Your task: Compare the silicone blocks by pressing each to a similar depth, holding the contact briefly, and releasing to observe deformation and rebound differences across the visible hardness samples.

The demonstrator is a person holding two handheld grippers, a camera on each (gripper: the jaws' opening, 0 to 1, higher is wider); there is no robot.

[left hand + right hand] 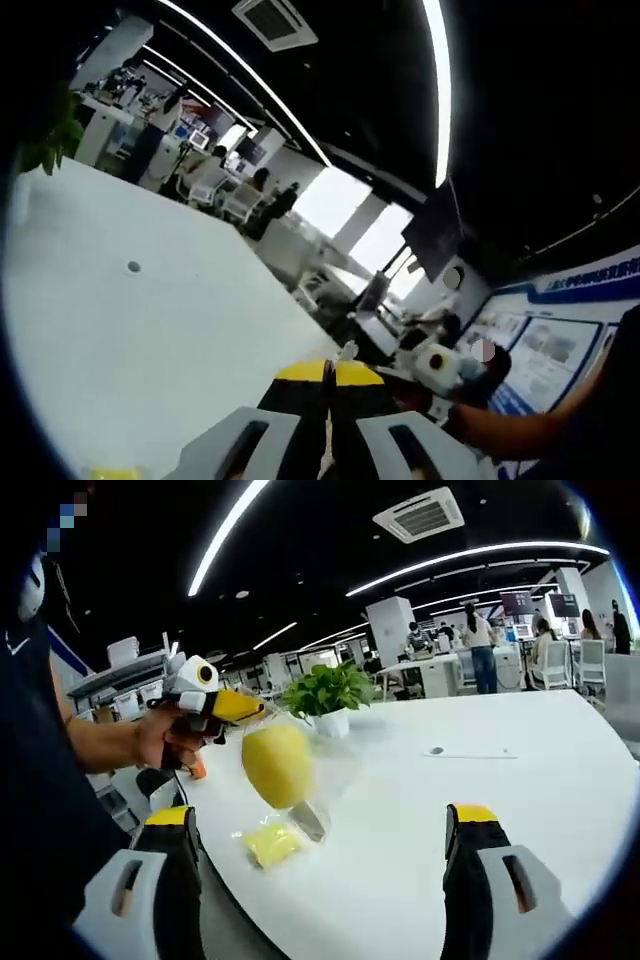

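Left gripper (pixel 232 706), jaws pinched on bagged yellow silicone block (pixel 276 764), lifts it for inspection; second bagged block (pixel 270 842) lies below. Right gripper (pixel 325 830) spread wide, waiting.

The left gripper view looks forward over its own closed jaws, low above the white table (pixel 150 330), toward the office windows and ceiling. The right gripper view faces along the same table (pixel 420 810) between its wide-parted jaws, catching the left gripper (pixel 245 708) close ahead at its left.
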